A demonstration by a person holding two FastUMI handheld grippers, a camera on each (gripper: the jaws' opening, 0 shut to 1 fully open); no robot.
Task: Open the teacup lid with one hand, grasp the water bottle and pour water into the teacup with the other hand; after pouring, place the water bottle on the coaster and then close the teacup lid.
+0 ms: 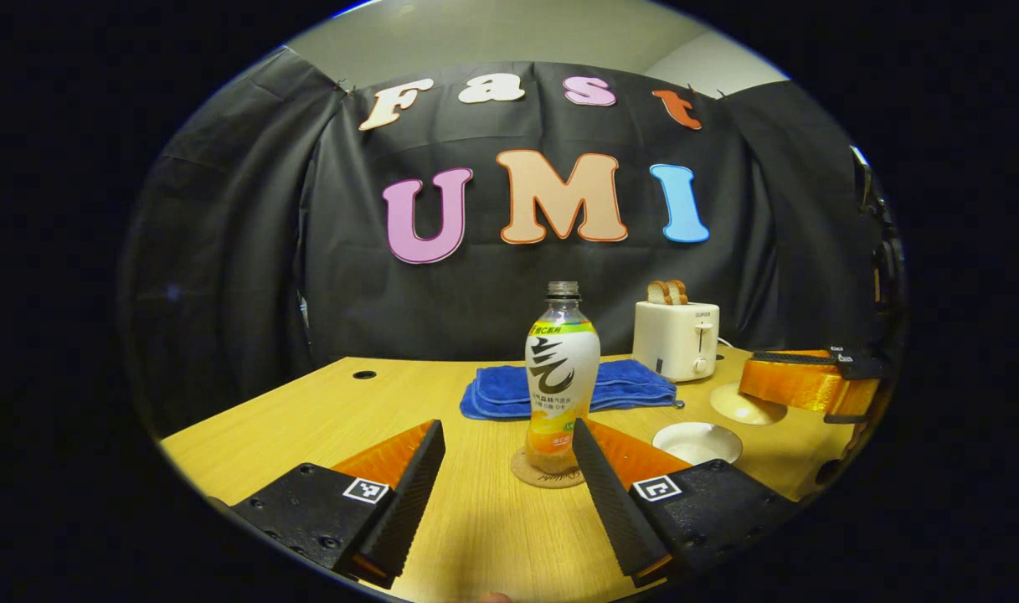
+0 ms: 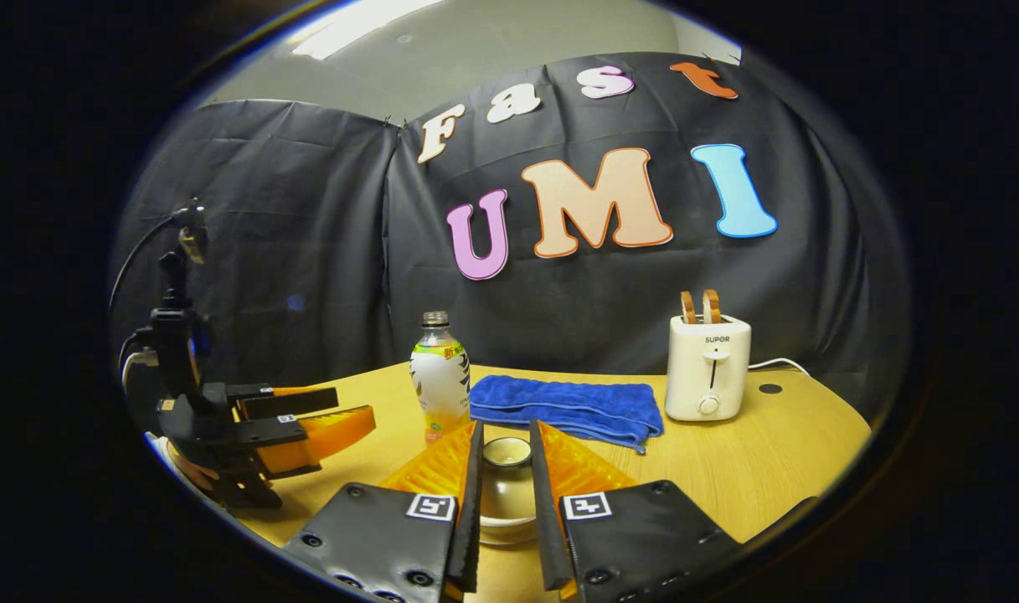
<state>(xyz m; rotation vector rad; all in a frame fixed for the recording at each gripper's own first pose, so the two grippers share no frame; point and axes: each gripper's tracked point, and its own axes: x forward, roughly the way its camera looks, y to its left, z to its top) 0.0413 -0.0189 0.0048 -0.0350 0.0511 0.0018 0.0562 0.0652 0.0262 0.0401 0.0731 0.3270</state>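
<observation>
Here we see the water bottle upright on the coaster, with our left gripper spread wide just before it, and our right gripper narrowed around the lid beside the bottle, contact unclear.

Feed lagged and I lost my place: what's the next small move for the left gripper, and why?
Probably ease the left gripper forward until its open fingers straddle the water bottle. The bottle stands uncapped on the coaster, dead ahead. The right gripper seems to hold the teacup lid clear of the teacup. I can't tell whether water has been poured.
</observation>
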